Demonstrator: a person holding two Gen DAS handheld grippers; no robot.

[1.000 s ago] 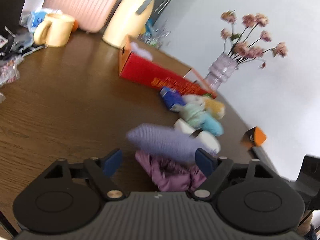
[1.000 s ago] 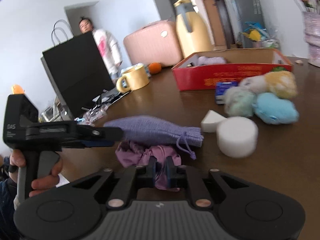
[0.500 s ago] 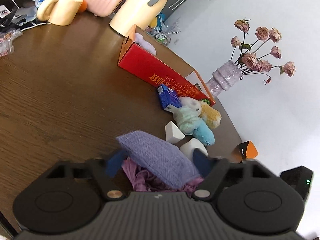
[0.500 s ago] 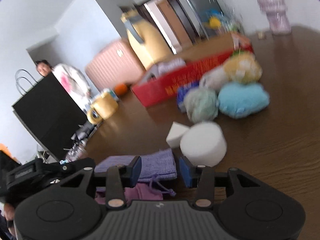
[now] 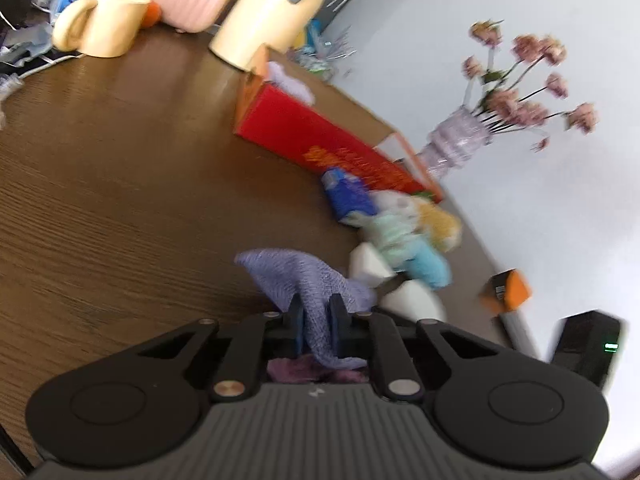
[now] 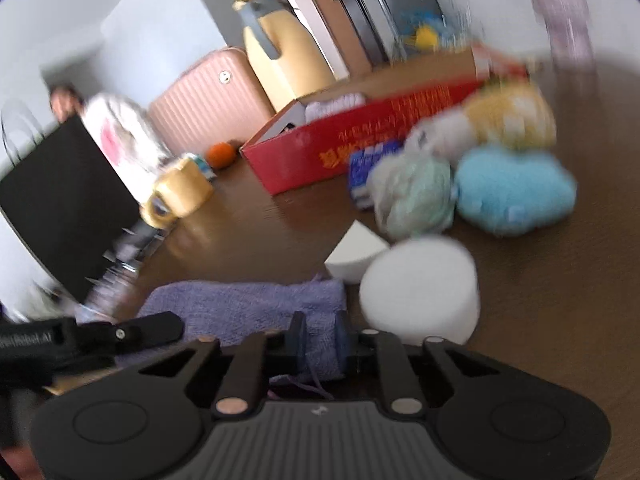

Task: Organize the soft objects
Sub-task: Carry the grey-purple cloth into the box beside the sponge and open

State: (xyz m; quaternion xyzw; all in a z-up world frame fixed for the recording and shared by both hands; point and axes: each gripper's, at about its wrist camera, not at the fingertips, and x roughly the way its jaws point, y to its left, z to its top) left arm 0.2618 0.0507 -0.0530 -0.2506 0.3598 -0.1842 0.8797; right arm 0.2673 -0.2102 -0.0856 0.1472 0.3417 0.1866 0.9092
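My left gripper [image 5: 316, 322] is shut on the lavender knit pouch [image 5: 296, 270], which bunches up between its fingers. My right gripper [image 6: 320, 338] is shut on the other end of the same pouch [image 6: 248, 304]. A purple crumpled cloth [image 5: 296, 370] lies under the pouch. A white round sponge [image 6: 420, 288], a white wedge sponge [image 6: 356, 252], and green [image 6: 412, 196], blue [image 6: 512, 192] and yellow [image 6: 512, 116] plush toys lie on the brown table [image 5: 100, 200]. The open red box [image 5: 320, 144] stands behind them with a white soft item inside.
A yellow mug [image 5: 104, 20], a yellow jug [image 5: 272, 12], a pink suitcase [image 6: 208, 100] and a black bag [image 6: 60, 200] stand at the table's far side. A vase of pink flowers [image 5: 460, 144] stands by the box. A blue carton [image 5: 348, 196] lies by the plush toys.
Both grippers have closed on the lavender pouch; half a second ago both were open around it. The right gripper had earlier let go of the purple cloth.
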